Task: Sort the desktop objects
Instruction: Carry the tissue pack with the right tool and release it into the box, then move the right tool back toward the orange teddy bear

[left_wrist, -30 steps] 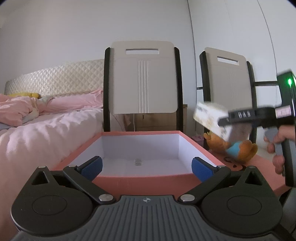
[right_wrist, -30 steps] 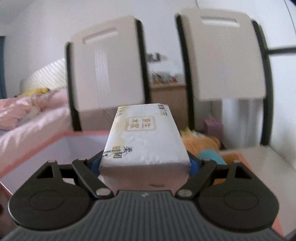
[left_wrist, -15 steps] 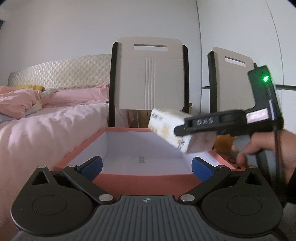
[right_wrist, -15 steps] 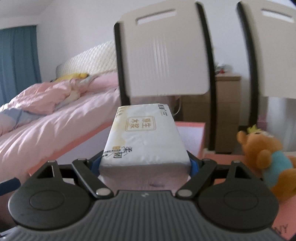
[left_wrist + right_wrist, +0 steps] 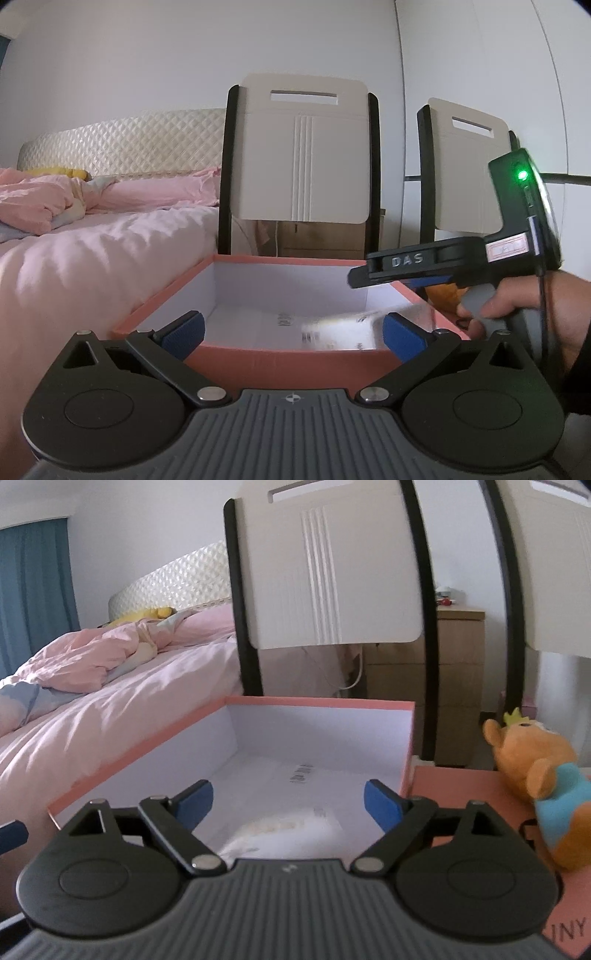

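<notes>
Left gripper point(image 5: 291, 328), lower centre of its view: jaws spread wide, nothing between them, straddling the near wall of the box point(image 5: 280, 360). Tissue pack point(image 5: 340, 330) lies inside the box at lower right, motion-blurred, print unreadable. Right gripper point(image 5: 360, 277) enters from the right edge above the box, jaws released; its hand point(image 5: 517, 302) is partly cut off.

Right wrist view: right gripper point(image 5: 288, 805) jaws parted, empty. Pack point(image 5: 280, 832) below them is a pale smear, edges indistinct. Plush bear point(image 5: 543, 786) at right edge, on the tabletop point(image 5: 461, 786), partly cut off. Chair point(image 5: 328, 565) behind box; bed point(image 5: 122, 698) at left.
</notes>
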Motion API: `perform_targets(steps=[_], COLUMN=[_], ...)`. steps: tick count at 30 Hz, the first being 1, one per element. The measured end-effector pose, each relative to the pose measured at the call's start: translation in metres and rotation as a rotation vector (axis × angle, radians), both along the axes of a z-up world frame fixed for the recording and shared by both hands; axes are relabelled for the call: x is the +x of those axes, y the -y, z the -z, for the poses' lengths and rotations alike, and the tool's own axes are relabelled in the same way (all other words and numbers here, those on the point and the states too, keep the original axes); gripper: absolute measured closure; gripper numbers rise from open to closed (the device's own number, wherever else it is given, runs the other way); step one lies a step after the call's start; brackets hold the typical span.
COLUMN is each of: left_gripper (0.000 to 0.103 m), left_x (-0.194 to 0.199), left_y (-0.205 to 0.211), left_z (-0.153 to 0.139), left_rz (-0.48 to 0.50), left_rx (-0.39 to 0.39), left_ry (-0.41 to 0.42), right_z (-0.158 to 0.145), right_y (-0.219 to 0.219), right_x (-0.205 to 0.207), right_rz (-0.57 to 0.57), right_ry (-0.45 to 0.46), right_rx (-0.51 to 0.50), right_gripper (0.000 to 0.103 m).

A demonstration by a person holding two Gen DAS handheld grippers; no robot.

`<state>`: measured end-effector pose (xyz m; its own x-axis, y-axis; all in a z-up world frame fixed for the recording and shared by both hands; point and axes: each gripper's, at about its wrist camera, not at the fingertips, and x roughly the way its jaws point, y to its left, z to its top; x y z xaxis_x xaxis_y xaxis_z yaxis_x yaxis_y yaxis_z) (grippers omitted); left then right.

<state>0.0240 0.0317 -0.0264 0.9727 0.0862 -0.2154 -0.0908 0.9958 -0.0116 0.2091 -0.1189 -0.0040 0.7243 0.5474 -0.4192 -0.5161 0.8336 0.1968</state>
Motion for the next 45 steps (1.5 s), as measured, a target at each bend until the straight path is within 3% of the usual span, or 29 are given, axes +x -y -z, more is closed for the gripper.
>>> perform_targets(steps=[20, 33, 45], left_gripper=[0.000, 0.000, 0.000], left_x=[-0.008, -0.007, -0.009], left_y=[0.014, 0.013, 0.017], left_z=[0.000, 0.002, 0.003], left_rz=[0.023, 0.030, 0.035], left_rx=[0.033, 0.042, 0.054], left_ry=[0.025, 0.025, 0.026], right_z=[-0.026, -0.001, 0.012], right_y=[0.074, 0.095, 0.101], right_x=[-0.087, -0.160, -0.185], right_rz=[0.156, 0.271, 0.318], right_ry=[0.164, 0.179, 0.164], right_rx=[-0.012, 0.020, 0.044], right_gripper=[0.000, 0.000, 0.000])
